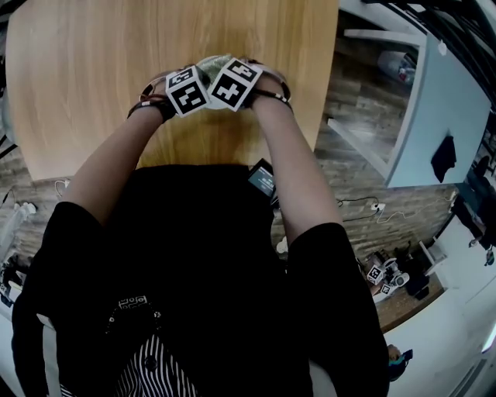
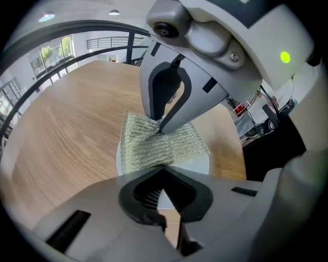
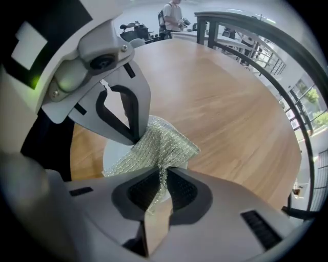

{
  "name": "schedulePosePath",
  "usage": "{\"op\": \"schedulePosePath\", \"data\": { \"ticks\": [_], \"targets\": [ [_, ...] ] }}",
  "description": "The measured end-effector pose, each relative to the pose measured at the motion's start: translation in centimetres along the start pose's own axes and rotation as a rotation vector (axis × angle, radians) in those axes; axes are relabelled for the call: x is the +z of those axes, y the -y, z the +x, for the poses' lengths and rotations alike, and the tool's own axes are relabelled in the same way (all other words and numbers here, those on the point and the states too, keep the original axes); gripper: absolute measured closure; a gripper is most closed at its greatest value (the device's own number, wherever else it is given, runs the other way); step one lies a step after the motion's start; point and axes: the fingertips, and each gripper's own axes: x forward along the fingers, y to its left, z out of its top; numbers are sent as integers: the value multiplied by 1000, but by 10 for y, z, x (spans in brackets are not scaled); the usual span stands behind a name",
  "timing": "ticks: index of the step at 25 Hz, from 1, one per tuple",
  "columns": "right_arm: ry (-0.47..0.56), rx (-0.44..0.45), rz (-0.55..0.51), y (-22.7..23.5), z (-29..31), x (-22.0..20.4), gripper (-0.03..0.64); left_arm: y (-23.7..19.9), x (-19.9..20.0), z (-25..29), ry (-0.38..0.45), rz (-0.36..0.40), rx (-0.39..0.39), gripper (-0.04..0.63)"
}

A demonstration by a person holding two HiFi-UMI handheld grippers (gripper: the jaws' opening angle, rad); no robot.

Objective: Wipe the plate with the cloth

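A small white plate (image 2: 201, 162) lies on the wooden table (image 1: 93, 70) near its front edge. A greenish woven cloth (image 2: 159, 146) is draped over it. My right gripper (image 3: 160, 192) is shut on a bunched corner of the cloth (image 3: 164, 146), which rises from the plate (image 3: 114, 153) into its jaws. My left gripper (image 2: 165, 204) is shut on the plate's near rim. From the head view, the two grippers (image 1: 190, 89) (image 1: 232, 84) sit side by side over the cloth (image 1: 213, 66), marker cubes almost touching. The plate is hidden there.
The table stretches wide and bare beyond the plate. A metal railing (image 3: 266, 46) runs behind the table. A person (image 3: 177, 15) stands far off. To the right on the floor are a white panel (image 1: 422, 108), cables and a low bench with small items (image 1: 387, 275).
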Motion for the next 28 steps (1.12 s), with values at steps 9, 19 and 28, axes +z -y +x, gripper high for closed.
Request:
{"op": "schedulePosePath", "data": {
  "ticks": [9,19,28],
  "targets": [
    [172,99,330,-23,-4,-21,574,0,-1,1,2,-39,-14,601],
    [27,108,66,-1,-1,-1,574,-9,8,-5,7,9,43,600],
    [168,78,328,-20,-4,-24,574,-16,10,-8,16,-18,55,601]
  ]
}}
